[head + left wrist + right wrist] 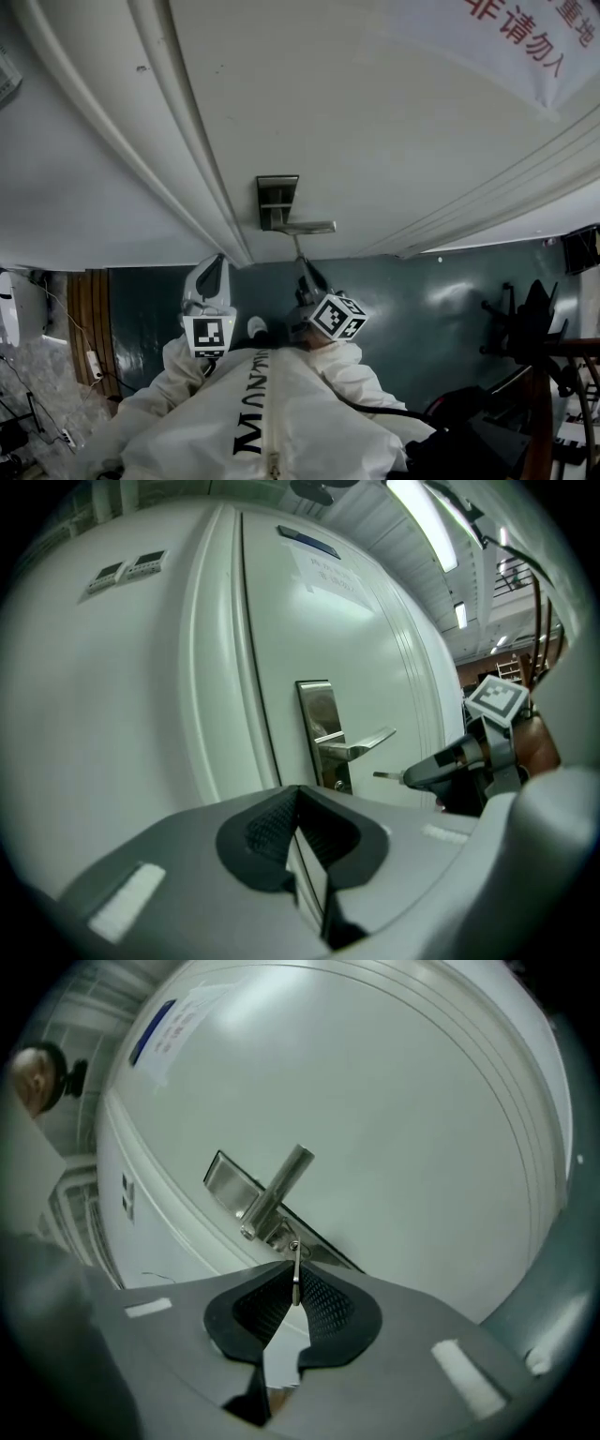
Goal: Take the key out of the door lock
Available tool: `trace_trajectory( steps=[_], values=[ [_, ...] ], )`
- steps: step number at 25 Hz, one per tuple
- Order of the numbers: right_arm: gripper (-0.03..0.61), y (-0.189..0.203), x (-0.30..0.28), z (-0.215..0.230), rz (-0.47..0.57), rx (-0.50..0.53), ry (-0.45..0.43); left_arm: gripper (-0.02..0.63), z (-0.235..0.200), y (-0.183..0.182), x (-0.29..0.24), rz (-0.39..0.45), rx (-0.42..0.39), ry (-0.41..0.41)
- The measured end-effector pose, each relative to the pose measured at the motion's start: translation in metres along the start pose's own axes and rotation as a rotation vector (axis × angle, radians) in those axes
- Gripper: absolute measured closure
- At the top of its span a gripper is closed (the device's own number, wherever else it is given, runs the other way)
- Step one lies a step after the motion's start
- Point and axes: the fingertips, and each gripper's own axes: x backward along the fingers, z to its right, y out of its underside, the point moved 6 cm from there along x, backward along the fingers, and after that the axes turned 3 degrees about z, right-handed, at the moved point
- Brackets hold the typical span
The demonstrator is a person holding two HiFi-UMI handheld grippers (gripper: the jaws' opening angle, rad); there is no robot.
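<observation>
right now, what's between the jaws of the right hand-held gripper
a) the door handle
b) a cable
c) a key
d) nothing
c: in the right gripper view the right hand-held gripper has its pads closed on a thin metal key, which points up toward the lock just below the door handle.
</observation>
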Motion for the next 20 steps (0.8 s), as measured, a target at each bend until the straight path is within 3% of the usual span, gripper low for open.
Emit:
trace_trajectory(
  steps=[6,13,16,20],
  values=[
    [0.56,-0.025,0.027,-0.022,-0.013,0.444,0.069,0.614,0.007,-0.002,-0.007,0.001,0.006,0.006],
    [0.56,-0.04,0.045,-0.041,0.037,0.778,0.113,0.614,0.015,-0.004,-0.015,0.001,0.025,0.015],
    [0.56,-0.045,0.048,-0.046,0.06,0.862,0.138,0.614,0.017,-0.006,-0.017,0.007,0.031,0.017],
    [0.558,-0.044,0.052,-0.048,0.068,0.845,0.165,0.614,0.018,-0.002,-0.012,0.011,0.039,0.041]
  ],
)
